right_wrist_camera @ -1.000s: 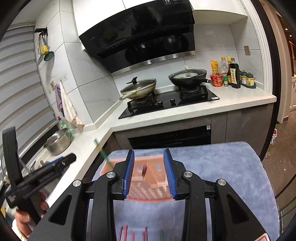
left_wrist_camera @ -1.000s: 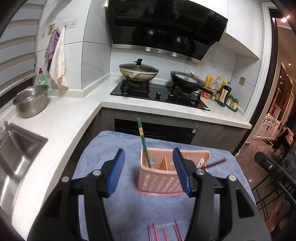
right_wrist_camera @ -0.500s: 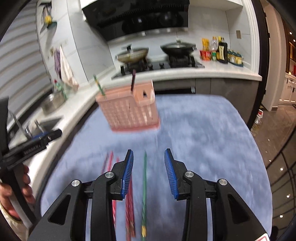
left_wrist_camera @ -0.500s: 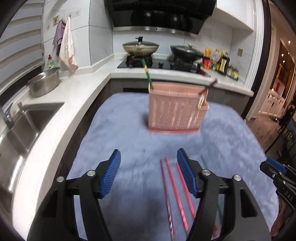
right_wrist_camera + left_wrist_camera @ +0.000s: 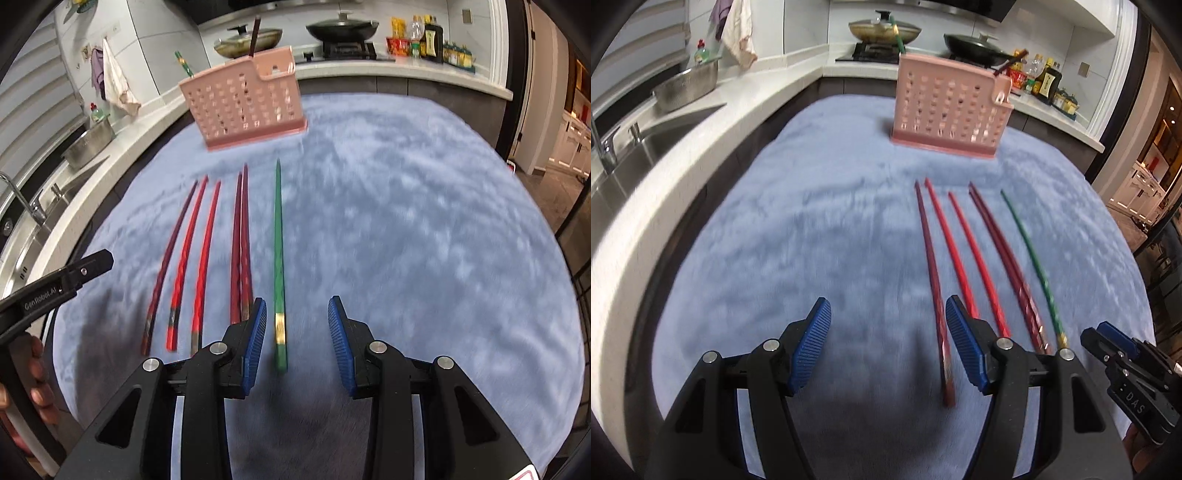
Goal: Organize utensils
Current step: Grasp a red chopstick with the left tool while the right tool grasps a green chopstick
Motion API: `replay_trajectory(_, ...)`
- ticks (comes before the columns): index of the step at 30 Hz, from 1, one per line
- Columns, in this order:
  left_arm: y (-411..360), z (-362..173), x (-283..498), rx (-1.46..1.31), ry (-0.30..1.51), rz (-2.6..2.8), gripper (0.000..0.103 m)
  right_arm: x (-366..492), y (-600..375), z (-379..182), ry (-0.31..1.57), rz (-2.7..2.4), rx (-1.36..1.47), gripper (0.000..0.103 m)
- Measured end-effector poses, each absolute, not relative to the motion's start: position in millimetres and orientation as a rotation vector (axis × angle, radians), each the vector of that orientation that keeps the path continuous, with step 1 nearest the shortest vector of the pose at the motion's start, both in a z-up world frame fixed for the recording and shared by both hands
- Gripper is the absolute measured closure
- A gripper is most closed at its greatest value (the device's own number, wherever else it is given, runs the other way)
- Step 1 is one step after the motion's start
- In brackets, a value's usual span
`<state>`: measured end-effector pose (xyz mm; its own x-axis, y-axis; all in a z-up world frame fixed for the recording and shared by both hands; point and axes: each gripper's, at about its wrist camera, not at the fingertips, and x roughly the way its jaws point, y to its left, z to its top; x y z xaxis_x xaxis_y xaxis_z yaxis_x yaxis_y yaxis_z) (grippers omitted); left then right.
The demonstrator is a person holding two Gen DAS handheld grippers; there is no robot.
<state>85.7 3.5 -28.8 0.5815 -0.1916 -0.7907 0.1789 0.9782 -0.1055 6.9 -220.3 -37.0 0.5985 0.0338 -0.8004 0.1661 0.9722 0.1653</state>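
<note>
A pink perforated utensil holder [image 5: 951, 107] [image 5: 245, 109] stands at the far side of a blue-grey cloth [image 5: 820, 229] [image 5: 406, 206]. It holds a green chopstick [image 5: 897, 35] [image 5: 184, 63] and a dark one [image 5: 254, 35]. Several red and dark red chopsticks [image 5: 955, 254] [image 5: 201, 258] and one green chopstick [image 5: 1030, 264] [image 5: 279, 254] lie side by side on the cloth. My left gripper [image 5: 888, 349] is open and empty, low over the cloth, left of the dark red chopstick [image 5: 932, 280]. My right gripper [image 5: 297, 341] is open, with the green chopstick's near end between its jaws.
A white counter [image 5: 683, 122] with a sink and tap [image 5: 602, 147] and a steel bowl [image 5: 685, 88] runs along the left. A hob with a pan and wok [image 5: 341, 27] and bottles [image 5: 428, 40] are behind. The cloth edge drops off at the right.
Both grippers have pulled back from the holder and dropped low toward the cloth's near side. The loose chopsticks now lie right in front of them.
</note>
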Motion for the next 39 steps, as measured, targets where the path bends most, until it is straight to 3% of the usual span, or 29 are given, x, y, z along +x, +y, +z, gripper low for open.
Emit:
replay_trajectory(14, -10, -53, 63, 0.023, 0.952, -0.257, 0.042, 4, -210, -60, 0.958, -0.06, 0.248, 0.077)
replay_trajectory(21, -13, -62, 61, 0.028, 0.983, -0.271, 0.042, 6, -211, -67, 0.968, -0.064, 0.24, 0.086)
replay_trajectory(34, -17, -74, 58, 0.051, 0.992, -0.27, 0.045, 8, -209, -71, 0.96, -0.07, 0.206, 0.086)
replay_trajectory(39, -17, -75, 58, 0.069, 0.98, -0.26, 0.059, 8, -207, -72, 0.956, -0.073, 0.185, 0.086)
